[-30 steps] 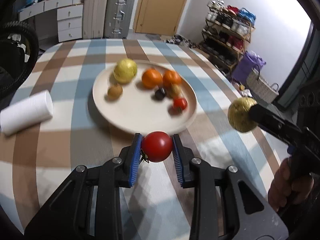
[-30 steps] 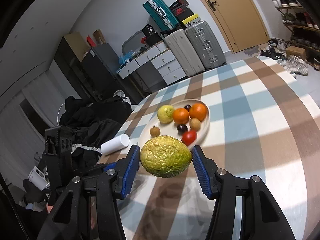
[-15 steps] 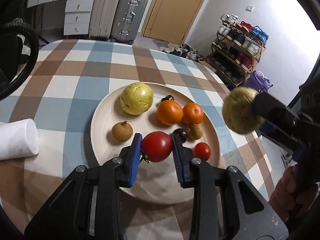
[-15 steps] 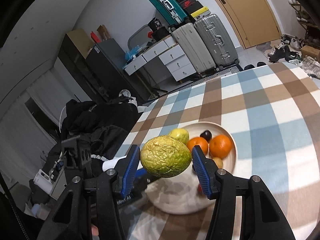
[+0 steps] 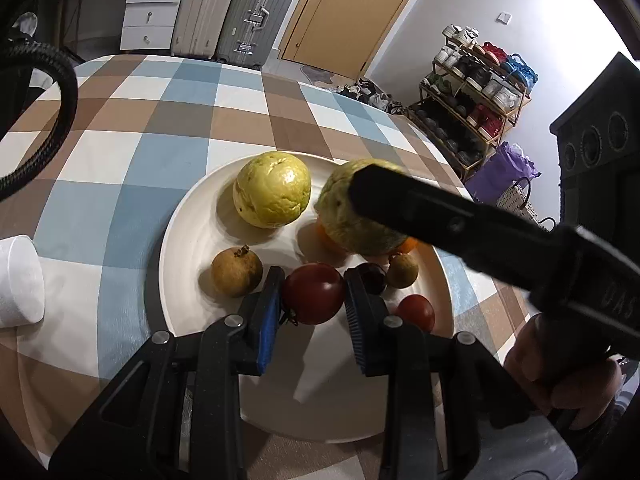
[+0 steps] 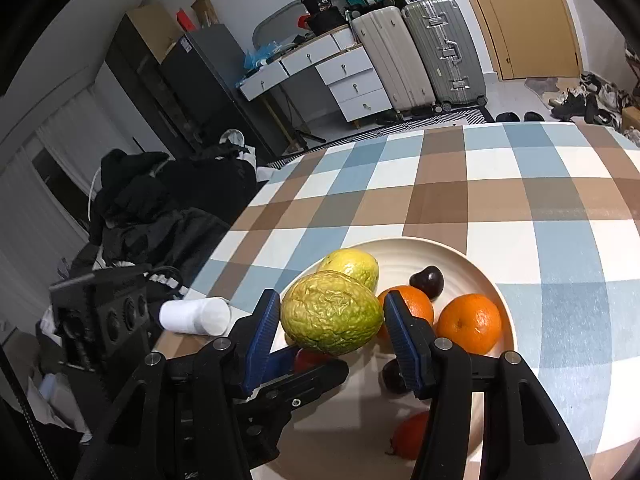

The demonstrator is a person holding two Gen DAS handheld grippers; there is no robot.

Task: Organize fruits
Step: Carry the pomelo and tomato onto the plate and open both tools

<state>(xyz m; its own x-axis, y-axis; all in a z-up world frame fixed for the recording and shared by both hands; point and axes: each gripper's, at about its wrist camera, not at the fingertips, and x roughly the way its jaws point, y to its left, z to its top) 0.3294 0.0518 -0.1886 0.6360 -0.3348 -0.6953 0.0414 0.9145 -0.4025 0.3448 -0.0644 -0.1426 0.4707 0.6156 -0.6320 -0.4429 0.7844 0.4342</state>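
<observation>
In the left wrist view, the left gripper (image 5: 313,309) clamps a red tomato (image 5: 314,293) over the cream plate (image 5: 188,232), beside a brown longan (image 5: 237,271). In the right wrist view, the right gripper (image 6: 332,330) grips a wrinkled yellow-green fruit (image 6: 331,318) above the plate's oranges (image 6: 469,323).

Large red tomato (image 5: 315,298) clamped between blue pads, held over the near part of the cream plate (image 5: 180,240), stem to the left. Wrinkled yellow-green fruit (image 6: 331,312) also pinched between pads, above the plate's fruit pile. On the plate: smooth yellow-green fruit (image 5: 272,194), two oranges (image 6: 469,323), brown longan (image 5: 237,271), second longan (image 5: 402,269), dark plum (image 6: 427,281), small red tomato (image 5: 416,312).
</observation>
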